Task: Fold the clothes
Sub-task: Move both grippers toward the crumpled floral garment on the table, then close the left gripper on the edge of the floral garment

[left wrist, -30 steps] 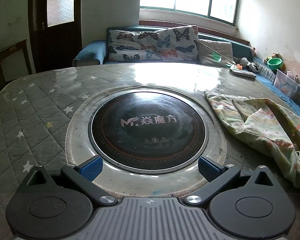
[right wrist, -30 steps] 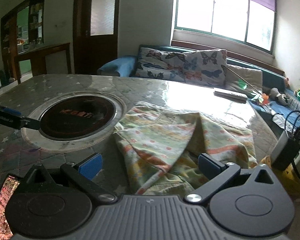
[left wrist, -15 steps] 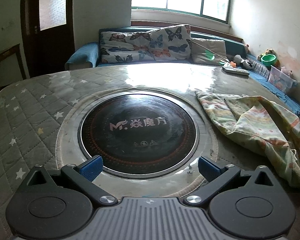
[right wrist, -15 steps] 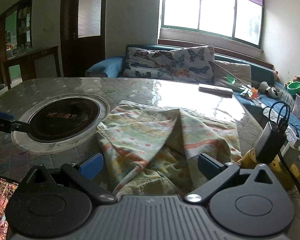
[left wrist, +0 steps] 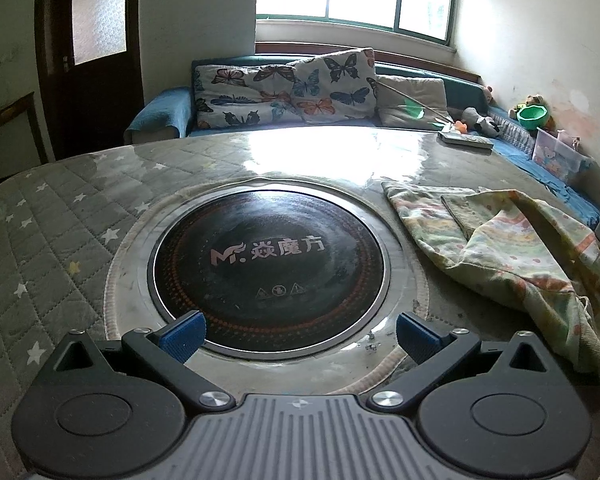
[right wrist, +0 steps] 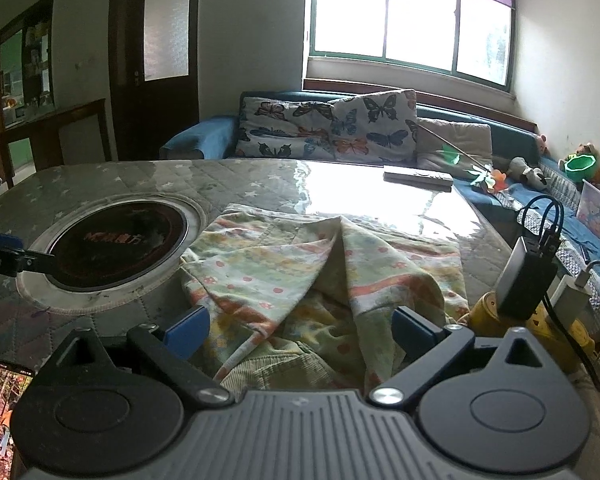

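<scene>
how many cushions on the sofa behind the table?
3 visible. Two butterfly-print cushions: one at the left, one overlapping it at the middle. One plain beige cushion to their right. Others may be hidden behind the table edge.

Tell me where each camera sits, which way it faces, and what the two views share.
Left wrist: on the left claw, low over the table, facing the round cooktop and sofa; its own open blue-tipped fingers show.
Right wrist: on the right claw, facing the crumpled garment and window; its open fingers show, and the left claw's tip at the left edge.
Shared: garment, cooktop, butterfly cushions, window, green bowl.
</scene>
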{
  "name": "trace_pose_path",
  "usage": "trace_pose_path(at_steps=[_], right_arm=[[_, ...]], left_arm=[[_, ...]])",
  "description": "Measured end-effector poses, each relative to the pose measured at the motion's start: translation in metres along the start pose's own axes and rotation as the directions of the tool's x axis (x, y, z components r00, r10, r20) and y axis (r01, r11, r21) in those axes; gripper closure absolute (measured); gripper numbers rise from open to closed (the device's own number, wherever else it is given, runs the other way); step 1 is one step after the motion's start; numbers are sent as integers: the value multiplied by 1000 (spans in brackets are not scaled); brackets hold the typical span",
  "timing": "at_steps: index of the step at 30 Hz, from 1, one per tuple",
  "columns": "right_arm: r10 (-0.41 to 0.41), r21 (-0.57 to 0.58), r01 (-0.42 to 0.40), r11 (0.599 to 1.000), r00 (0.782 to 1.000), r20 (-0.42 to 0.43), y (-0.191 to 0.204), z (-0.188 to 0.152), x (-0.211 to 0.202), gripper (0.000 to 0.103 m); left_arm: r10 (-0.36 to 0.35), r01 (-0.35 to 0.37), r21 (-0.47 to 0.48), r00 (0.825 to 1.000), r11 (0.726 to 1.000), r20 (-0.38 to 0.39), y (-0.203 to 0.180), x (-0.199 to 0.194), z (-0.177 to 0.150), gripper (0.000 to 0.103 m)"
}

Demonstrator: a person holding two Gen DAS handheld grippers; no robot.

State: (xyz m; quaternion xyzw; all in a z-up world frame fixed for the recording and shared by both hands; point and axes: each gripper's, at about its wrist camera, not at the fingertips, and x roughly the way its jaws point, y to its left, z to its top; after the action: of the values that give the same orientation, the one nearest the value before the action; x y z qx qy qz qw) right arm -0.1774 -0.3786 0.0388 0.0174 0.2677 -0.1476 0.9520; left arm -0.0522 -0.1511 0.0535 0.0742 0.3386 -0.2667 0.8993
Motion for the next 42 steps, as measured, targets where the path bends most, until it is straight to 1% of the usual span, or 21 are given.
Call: trace_pose_path(at_steps=[6, 12, 23, 30, 34, 42], right_arm=[[2, 1, -2, 1000, 1000, -3, 1, -1, 1, 4], [3, -4, -3, 1000, 1000, -8, 2, -1, 2, 4], [0, 13, 1, 1000, 1000, -22, -5, -4, 4, 9], [-20, 19, 21, 1000, 999, -34, -14, -4, 9, 13], [-31, 34, 33, 999, 998, -56, -22, -6, 16, 15], [-38, 54, 43, 998, 996, -86, -35, -15, 20, 16]], left_arm=[[-4, 4, 2, 1000, 1000, -4, -2, 1, 0, 0], [-25, 25, 17, 1000, 1000, -8, -9, 2, 1, 0], [-99, 100, 68, 995, 993, -27, -38, 9, 12, 0], [-155, 161, 117, 986, 980, -55, -67, 14, 19, 0], [-180, 188, 147, 981, 971, -69, -86, 17, 23, 0], [-248, 264, 185, 963, 947, -105, -127, 21, 29, 1]])
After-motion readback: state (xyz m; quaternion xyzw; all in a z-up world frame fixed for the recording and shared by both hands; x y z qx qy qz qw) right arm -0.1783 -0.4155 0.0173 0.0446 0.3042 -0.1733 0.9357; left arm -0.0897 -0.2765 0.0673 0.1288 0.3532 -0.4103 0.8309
